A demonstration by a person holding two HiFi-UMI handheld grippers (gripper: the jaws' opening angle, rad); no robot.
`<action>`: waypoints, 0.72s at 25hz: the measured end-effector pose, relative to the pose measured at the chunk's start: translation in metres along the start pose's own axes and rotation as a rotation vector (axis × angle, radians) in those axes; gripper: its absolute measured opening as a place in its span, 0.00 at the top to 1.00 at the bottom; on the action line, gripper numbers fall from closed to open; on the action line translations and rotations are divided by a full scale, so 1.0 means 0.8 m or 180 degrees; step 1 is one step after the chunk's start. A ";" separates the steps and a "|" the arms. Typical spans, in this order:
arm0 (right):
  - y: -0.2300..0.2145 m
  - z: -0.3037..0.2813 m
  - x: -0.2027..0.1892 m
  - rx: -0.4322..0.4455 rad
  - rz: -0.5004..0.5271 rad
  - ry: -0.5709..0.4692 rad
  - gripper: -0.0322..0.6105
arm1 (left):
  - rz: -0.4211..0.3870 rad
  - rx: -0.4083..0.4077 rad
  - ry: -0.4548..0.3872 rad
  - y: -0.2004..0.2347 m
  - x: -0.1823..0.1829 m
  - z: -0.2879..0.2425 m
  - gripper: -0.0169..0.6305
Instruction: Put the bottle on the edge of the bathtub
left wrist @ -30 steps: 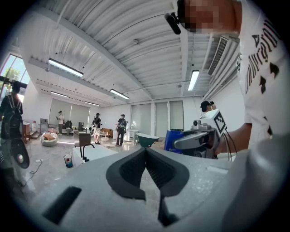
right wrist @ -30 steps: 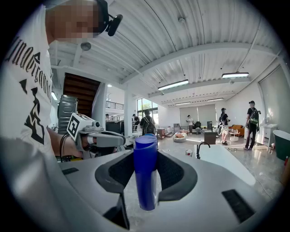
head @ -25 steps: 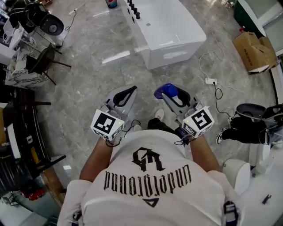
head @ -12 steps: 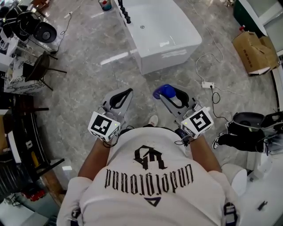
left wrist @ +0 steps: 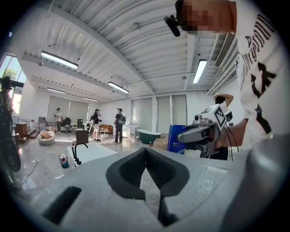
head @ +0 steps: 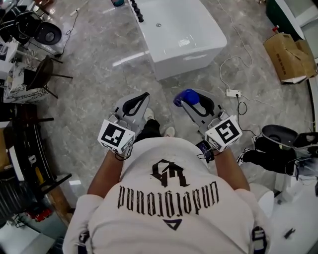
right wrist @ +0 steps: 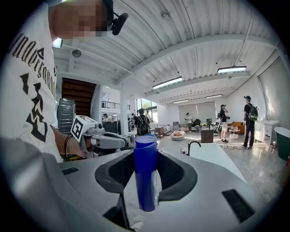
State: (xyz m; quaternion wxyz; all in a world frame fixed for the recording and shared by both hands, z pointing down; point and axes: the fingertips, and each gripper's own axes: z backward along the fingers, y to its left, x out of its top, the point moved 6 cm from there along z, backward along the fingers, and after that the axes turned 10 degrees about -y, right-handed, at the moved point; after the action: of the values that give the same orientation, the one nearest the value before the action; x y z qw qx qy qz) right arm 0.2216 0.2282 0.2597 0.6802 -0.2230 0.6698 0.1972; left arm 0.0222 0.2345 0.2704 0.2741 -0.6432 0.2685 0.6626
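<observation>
Carrying stage, seen from above and along each pair of tongs. The right gripper (head: 193, 104) is clamping the blue cylindrical bottle (right wrist: 146, 172), apparently of plastic. Its dark padded jaws are pressing on the bottle's two sides, and the bottle is standing upright between them, in the air above the grey marbled floor (head: 99, 99). The left gripper (head: 135, 105) is riding beside it with its jaws closed tip to tip on nothing.

The bottle is probably behaving as a light, stiff load with smooth walls that could slide in the pads. Being tall and narrow, it is likely to tip easily. The present hold on the body, with the top showing above the jaws, is judged suitable, since it leaves the base free for setting down.

The white rectangular bathtub (head: 185, 55) is lying ahead, well apart from both grippers, with a black faucet (head: 136, 11) at its far left rim. The rim appears to be a narrow ledge, so the base needs to land fully on it. The floor between is lying open. A white cable with a power strip (head: 233, 93) is trailing to the right, near the walking line.
</observation>
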 end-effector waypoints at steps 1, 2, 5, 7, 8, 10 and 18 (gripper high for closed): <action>-0.004 -0.002 -0.001 -0.0008 0.0000 -0.0001 0.71 | 0.0002 0.0002 0.0000 0.006 -0.002 -0.004 0.95; -0.009 -0.004 -0.001 -0.0020 0.0003 -0.0001 0.71 | 0.0001 -0.0001 0.0001 0.011 -0.003 -0.008 0.95; -0.025 -0.009 0.002 -0.0083 0.0003 0.0003 0.71 | 0.0004 0.0004 -0.0014 0.027 -0.003 -0.023 0.95; -0.035 -0.015 0.005 -0.0115 0.0006 0.0004 0.71 | -0.0001 0.0003 -0.0041 0.039 -0.001 -0.031 0.95; -0.040 -0.019 0.007 -0.0125 0.0011 0.0008 0.71 | 0.0002 0.0000 -0.0050 0.045 0.000 -0.035 0.95; -0.050 -0.030 0.009 -0.0141 0.0018 0.0019 0.71 | 0.0024 0.0008 -0.0056 0.059 0.001 -0.041 0.95; -0.086 -0.094 0.013 -0.0157 0.0021 0.0069 0.71 | 0.0036 0.0026 -0.0046 0.135 0.000 -0.059 0.95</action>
State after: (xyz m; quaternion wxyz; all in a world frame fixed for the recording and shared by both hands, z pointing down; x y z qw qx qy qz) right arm 0.1987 0.1286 0.2517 0.6665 -0.2397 0.6728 0.2135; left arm -0.0214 0.1250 0.2697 0.2749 -0.6358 0.2729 0.6677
